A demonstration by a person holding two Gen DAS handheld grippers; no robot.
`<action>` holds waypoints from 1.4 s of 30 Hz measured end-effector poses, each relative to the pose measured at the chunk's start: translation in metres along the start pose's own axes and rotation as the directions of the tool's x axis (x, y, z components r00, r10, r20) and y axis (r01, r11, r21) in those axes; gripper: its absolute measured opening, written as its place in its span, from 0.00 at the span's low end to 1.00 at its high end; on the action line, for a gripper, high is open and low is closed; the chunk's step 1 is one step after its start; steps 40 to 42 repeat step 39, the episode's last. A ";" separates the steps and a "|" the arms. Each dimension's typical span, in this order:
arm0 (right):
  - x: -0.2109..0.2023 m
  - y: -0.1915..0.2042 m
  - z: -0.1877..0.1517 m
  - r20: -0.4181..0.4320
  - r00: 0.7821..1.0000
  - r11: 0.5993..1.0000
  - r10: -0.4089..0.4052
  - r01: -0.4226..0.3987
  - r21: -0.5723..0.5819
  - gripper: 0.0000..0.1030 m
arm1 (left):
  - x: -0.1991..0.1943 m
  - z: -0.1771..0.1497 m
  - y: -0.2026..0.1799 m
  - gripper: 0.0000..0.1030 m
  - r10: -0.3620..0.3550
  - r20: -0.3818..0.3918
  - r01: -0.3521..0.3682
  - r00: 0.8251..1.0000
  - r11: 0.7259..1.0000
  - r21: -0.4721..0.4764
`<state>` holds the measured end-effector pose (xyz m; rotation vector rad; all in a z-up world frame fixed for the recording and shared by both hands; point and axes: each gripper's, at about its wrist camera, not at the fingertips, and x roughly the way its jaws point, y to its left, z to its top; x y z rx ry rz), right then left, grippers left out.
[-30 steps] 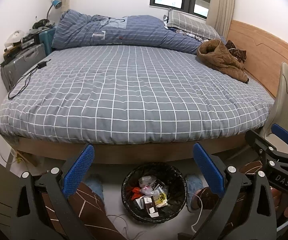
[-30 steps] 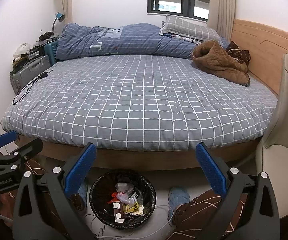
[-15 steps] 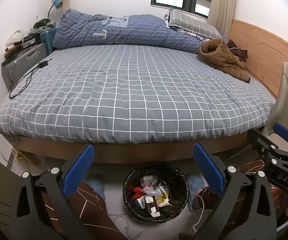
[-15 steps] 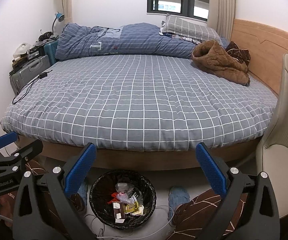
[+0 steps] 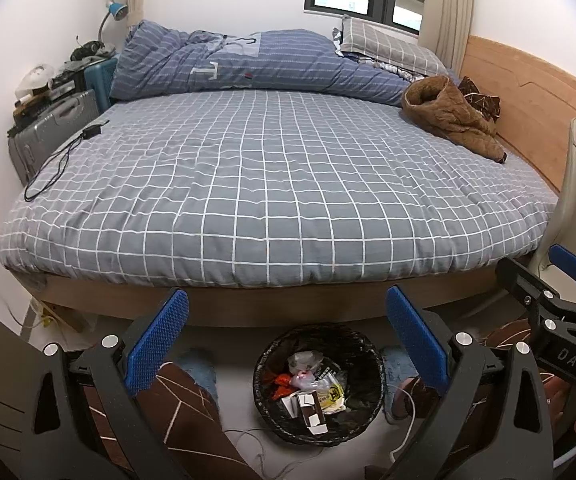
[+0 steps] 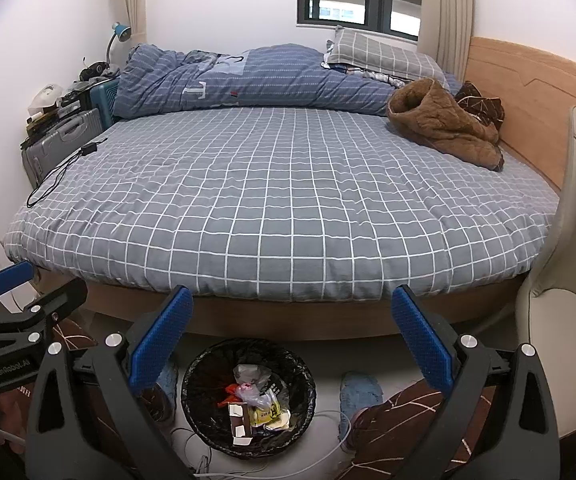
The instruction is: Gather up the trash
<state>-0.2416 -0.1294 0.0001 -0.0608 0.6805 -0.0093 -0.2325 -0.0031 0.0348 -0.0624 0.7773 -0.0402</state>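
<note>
Bedroom seen from two hand-held grippers at the foot of a bed (image 5: 272, 184). Left gripper (image 5: 288, 344) and right gripper (image 6: 292, 344) both have jaws spread wide, holding nothing. On the floor between the person's knees stands a black-lined trash bin (image 5: 362, 344) containing wrappers and cartons (image 6: 256, 404). No loose trash shows on bed or floor, so collecting appears largely done. Possibly the bag itself comes next.
</note>
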 end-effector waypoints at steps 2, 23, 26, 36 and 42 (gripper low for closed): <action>0.001 0.000 -0.001 0.000 1.000 1.000 0.001 -0.001 0.001 0.93 | 0.000 0.001 -0.001 0.94 0.005 -0.002 -0.005 1.000 1.000 0.003; 0.001 0.001 -0.002 0.000 1.000 1.000 0.002 -0.002 0.002 0.93 | 0.004 0.000 -0.005 0.94 0.019 -0.020 -0.019 1.000 1.000 0.014; 0.001 0.002 -0.002 0.000 1.000 1.000 0.002 -0.002 0.003 0.93 | 0.003 0.000 -0.005 0.94 0.014 -0.016 -0.014 1.000 1.000 0.014; 0.001 0.001 -0.002 0.000 1.000 1.000 0.002 -0.002 0.003 0.93 | 0.003 -0.001 -0.005 0.94 -0.016 -0.023 0.016 1.000 1.000 0.006; 0.001 0.000 -0.001 -0.001 1.000 1.000 0.002 -0.002 0.004 0.93 | 0.004 -0.001 -0.005 0.94 -0.016 -0.024 0.016 1.000 1.000 0.008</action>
